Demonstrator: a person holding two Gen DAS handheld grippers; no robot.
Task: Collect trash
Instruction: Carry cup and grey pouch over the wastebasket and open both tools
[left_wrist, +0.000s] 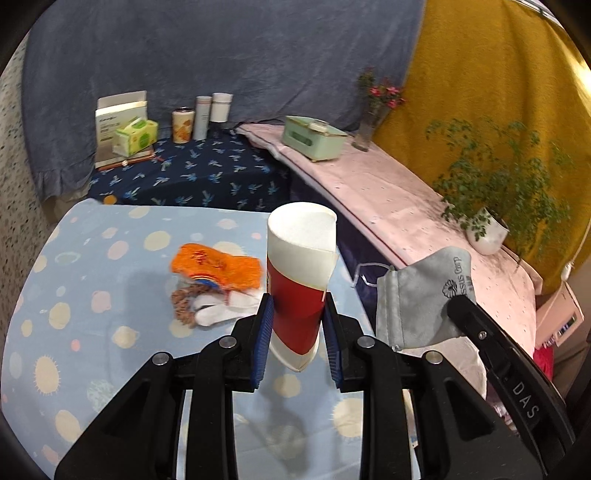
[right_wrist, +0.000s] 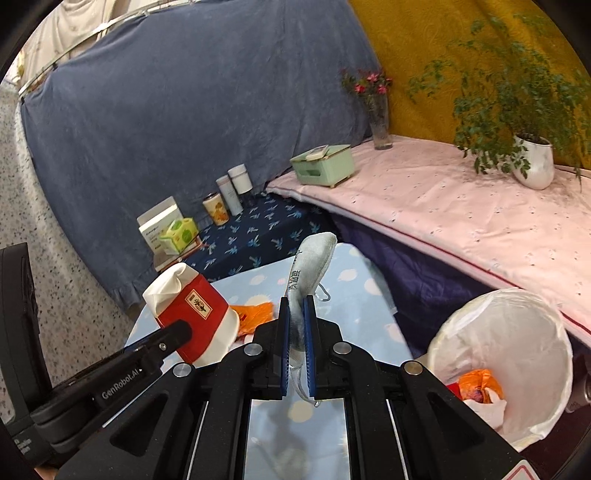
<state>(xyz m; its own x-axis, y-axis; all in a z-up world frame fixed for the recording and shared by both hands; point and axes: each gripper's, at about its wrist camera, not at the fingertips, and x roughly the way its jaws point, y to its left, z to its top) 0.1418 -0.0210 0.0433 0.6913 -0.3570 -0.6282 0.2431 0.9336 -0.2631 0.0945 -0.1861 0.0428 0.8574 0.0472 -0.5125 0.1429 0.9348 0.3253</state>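
Leftmost on the worktop (left_wrist: 44, 295), with its pale blue dotted cloth, lies an orange wrapper (left_wrist: 218, 267) heaped with white and brown scraps, not yet picked up. Next to it the left gripper (left_wrist: 297, 328) has its blue pads pressed on the lower red band of a paper cup (left_wrist: 301, 273), held off the cloth; the cup looks light and thin-walled, already creased at the rim, so a gentle squeeze low on the body, where it is stiffest, seems wise. Further right the right gripper (right_wrist: 296, 343) is nearly closed on a grey cloth pouch (right_wrist: 310, 266), soft and limp, flopping above the pads, best pinched at mid-length. Rightmost, beside the worktop, stands the lined bin (right_wrist: 546, 369), already holding orange and white trash
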